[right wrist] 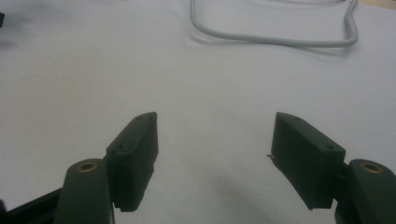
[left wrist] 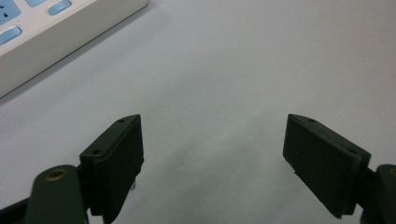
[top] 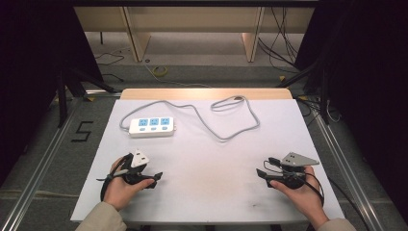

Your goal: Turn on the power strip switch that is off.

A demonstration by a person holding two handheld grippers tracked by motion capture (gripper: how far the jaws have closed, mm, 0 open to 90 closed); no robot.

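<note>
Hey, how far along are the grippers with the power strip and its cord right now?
Nothing looks done yet. The white power strip lies flat near the table's far left, its grey cord looping loosely to the right, both untouched. In hand: nothing. The left gripper and right gripper rest low near the table's front edge, jaws open and empty, well short of both. Reaching and grasping them is all still left.

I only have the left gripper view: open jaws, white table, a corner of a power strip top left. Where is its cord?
Observer: The cord runs right from the power strip, then loops toward the table's far edge.
Operator: Is the right gripper holding anything?
Observer: No, the right gripper is open over bare table.
Operator: Which gripper is nearer the strip?
Observer: The left gripper; the strip lies straight beyond it.
</note>
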